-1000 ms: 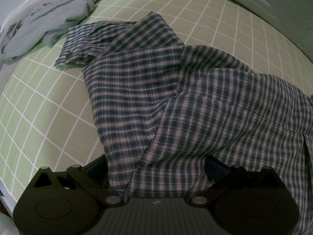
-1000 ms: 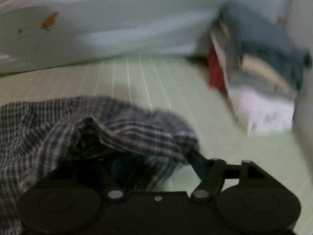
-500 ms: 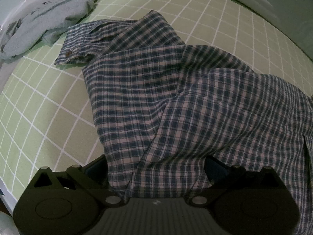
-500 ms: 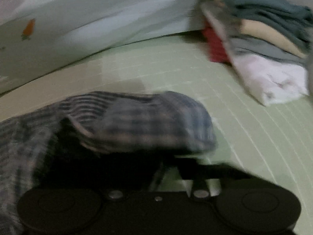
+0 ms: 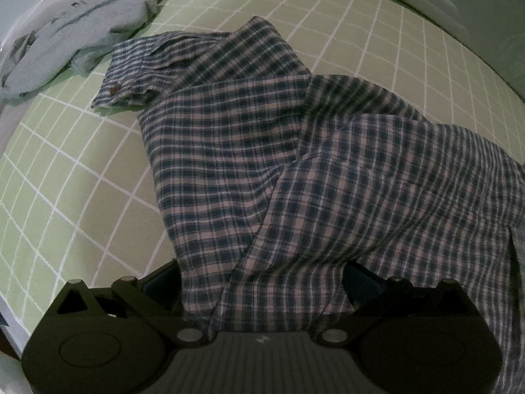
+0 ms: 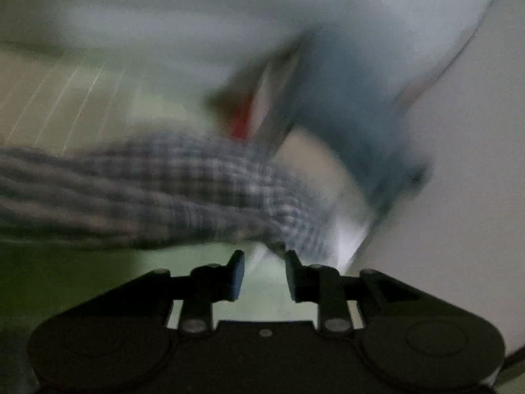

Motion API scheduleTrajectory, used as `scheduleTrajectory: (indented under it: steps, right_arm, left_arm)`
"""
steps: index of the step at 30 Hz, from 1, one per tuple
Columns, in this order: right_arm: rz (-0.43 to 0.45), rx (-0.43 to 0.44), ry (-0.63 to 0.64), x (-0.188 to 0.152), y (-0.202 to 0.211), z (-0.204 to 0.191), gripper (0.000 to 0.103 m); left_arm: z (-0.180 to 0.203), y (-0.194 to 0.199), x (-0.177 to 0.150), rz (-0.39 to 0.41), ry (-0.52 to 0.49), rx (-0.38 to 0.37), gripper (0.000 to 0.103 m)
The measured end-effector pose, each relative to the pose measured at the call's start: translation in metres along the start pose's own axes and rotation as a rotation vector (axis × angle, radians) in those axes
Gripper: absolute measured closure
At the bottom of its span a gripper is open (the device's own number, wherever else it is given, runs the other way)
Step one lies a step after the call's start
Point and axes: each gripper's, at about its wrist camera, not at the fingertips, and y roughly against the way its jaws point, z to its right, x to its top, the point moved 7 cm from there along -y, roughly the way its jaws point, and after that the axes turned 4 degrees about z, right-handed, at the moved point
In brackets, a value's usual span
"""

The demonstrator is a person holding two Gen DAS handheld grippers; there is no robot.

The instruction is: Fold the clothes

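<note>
The right gripper (image 6: 264,274) has nothing between its opening jaws; the left gripper (image 5: 262,282) stands wide, its pads buried under the plaid shirt (image 5: 295,170). The shirt sprawls half-folded on the green grid mat (image 5: 65,180), a grey garment (image 5: 82,29) waiting and a folded stack (image 6: 344,131) behind.

Bedroom, grid-print bedsheet (image 5: 82,177), folded clothes pile (image 6: 344,124)

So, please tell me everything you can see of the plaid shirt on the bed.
The plaid shirt is thin woven cloth, checked dark blue and pale pink-white. It lies rumpled on the green gridded sheet, one panel folded diagonally over another. A cuff with a brown button points toward the grey garment. Its near edge drapes between the left gripper's fingers. In the blurred right view, a fold lies just beyond the opening, empty right gripper.
</note>
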Motion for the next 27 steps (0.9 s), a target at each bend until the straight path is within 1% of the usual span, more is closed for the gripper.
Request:
scheduleTrajectory:
  steps: [1,2,3,4,6,7,8,9,11,14,15,17,18,19,21,23,26,27]
  right_arm:
    - [0.002,0.008,-0.046,-0.003,0.007,0.000,0.060]
    - [0.009,0.015,-0.090,-0.003,0.016,0.001,0.036]
    - [0.021,0.020,-0.127,0.001,0.026,0.002,0.023]
    - [0.043,0.026,-0.162,0.008,0.034,0.002,0.022]
    - [0.088,0.069,-0.229,0.026,0.045,0.000,0.019]
    - [0.104,0.107,-0.263,0.037,0.050,-0.004,0.017]
    - [0.115,0.156,-0.306,0.047,0.054,-0.010,0.013]
    - [0.116,0.207,-0.348,0.055,0.057,-0.017,0.012]
    - [0.081,0.328,-0.408,0.071,0.056,-0.041,0.012]
    - [-0.005,0.505,-0.474,0.087,0.058,-0.094,0.012]
    - [-0.033,0.553,-0.481,0.090,0.060,-0.114,0.012]
    - [-0.076,0.635,-0.457,0.096,0.060,-0.153,0.012]
    - [-0.090,0.654,-0.427,0.099,0.059,-0.172,0.012]
    - [-0.099,0.656,-0.398,0.101,0.058,-0.187,0.012]
    - [-0.087,0.614,-0.327,0.105,0.054,-0.209,0.012]
    - [-0.041,0.558,-0.228,0.109,0.047,-0.224,0.012]
    - [0.000,0.504,-0.099,0.107,0.029,-0.229,0.012]
    - [0.008,0.489,-0.057,0.106,0.024,-0.230,0.011]
  left_arm:
    - [0.001,0.005,0.004,0.022,-0.009,0.004,0.000]
    - [0.002,0.011,0.009,0.045,-0.020,0.006,0.000]
    - [0.002,0.016,0.014,0.068,-0.031,0.008,0.000]
    - [0.004,0.021,0.021,0.091,-0.042,0.005,0.000]
    - [0.012,0.029,0.037,0.135,-0.070,-0.005,0.000]
    - [0.015,0.032,0.045,0.154,-0.083,-0.014,0.000]
    - [0.021,0.034,0.054,0.170,-0.093,-0.026,0.000]
    - [0.027,0.033,0.062,0.183,-0.100,-0.035,0.000]
    - [0.038,0.029,0.077,0.203,-0.119,-0.043,0.000]
    - [0.053,0.022,0.092,0.223,-0.156,-0.042,0.000]
    - [0.057,0.019,0.098,0.229,-0.168,-0.041,0.001]
    - [0.067,0.012,0.105,0.215,-0.196,-0.057,0.001]
    - [0.071,0.007,0.107,0.206,-0.208,-0.057,0.001]
    - [0.072,0.001,0.109,0.197,-0.217,-0.047,0.001]
    - [0.074,-0.009,0.111,0.184,-0.235,-0.037,0.001]
    - [0.075,-0.017,0.113,0.172,-0.248,-0.047,0.001]
    - [0.077,-0.027,0.111,0.137,-0.267,-0.082,0.009]
    - [0.077,-0.030,0.109,0.127,-0.265,-0.095,0.017]
